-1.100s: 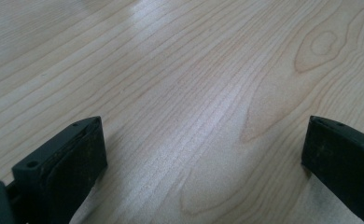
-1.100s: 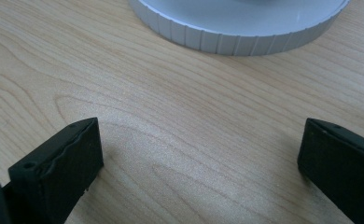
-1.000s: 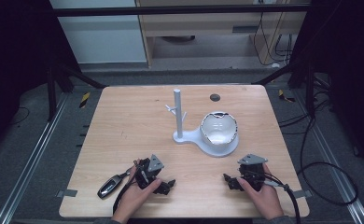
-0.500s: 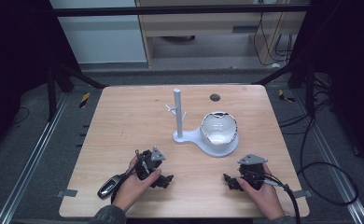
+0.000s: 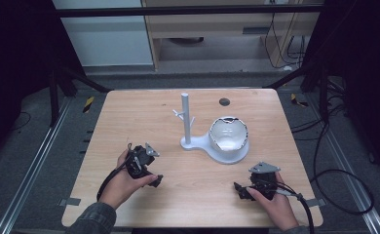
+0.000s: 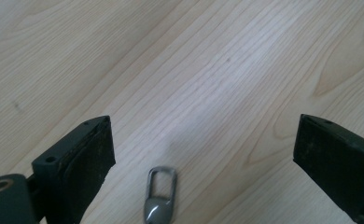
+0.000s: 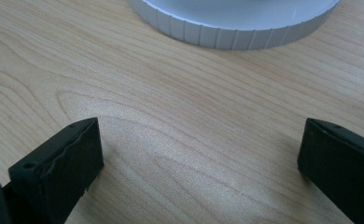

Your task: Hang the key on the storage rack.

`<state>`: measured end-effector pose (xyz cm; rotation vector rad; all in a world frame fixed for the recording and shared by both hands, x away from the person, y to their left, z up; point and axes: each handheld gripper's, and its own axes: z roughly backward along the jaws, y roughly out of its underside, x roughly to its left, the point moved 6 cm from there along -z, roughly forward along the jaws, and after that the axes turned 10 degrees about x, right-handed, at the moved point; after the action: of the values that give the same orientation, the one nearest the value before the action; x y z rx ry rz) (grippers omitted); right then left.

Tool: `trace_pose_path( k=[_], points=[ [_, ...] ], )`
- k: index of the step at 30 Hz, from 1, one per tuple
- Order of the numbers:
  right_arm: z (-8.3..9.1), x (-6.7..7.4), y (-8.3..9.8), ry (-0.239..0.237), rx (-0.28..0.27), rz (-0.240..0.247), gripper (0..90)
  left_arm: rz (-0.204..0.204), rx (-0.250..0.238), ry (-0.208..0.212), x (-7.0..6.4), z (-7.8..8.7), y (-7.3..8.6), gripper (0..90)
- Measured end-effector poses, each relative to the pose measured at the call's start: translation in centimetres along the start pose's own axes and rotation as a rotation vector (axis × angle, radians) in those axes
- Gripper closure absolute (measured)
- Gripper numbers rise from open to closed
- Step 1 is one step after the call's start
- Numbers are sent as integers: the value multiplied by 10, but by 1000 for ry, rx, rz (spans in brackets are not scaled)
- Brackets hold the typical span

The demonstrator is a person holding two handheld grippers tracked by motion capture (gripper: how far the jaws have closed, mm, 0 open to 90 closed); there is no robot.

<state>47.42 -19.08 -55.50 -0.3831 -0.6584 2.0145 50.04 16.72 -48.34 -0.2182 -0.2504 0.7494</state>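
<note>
Left gripper [image 5: 146, 171] fingers spread, empty — grey clip [image 6: 160, 200] between them at 6 o'clock; lower squarely, centre, then close. Right gripper [image 5: 246, 190] spread, empty.

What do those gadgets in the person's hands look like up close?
Each is a black handheld unit: the left gripper and right gripper carry grey three-cornered plates, two flat black jaws with worn pads, and trailing black cables. A grey sleeve covers the left forearm.

Left gripper [image 5: 146, 168] and right gripper [image 5: 250, 187] flank white stand [image 5: 212, 139]
</note>
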Motion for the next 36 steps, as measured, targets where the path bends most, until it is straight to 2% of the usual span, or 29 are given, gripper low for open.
trace_pose_path(
  k=[3,4,7,10,12,16,17,18,20,26,29,32,36],
  points=[
    [0,0,0,0,1,0,5,11,18,-10,5,4,4,52],
    [0,0,0,1,0,3,5,16,24,-29,11,7,6,51],
    [0,0,0,2,0,2,5,24,39,-25,15,9,10,53],
    [0,0,0,1,0,0,5,27,57,-3,21,10,15,55],
    [0,0,0,2,1,2,5,49,87,3,27,10,21,60],
    [0,0,0,-1,1,4,5,65,81,8,35,9,25,61],
    [0,0,0,-1,1,4,5,77,106,-31,43,13,30,61],
    [0,0,0,-1,1,5,5,78,116,-33,44,14,31,63],
    [0,0,0,-2,1,4,5,77,121,-35,46,15,33,61],
    [0,0,0,3,1,0,5,69,190,11,50,17,43,71],
    [0,0,0,2,0,-3,5,67,210,19,50,17,45,78],
    [0,0,0,3,0,-3,5,55,253,25,51,18,48,82],
    [0,0,1,3,0,-2,5,60,265,6,51,17,47,80]
  ],
)
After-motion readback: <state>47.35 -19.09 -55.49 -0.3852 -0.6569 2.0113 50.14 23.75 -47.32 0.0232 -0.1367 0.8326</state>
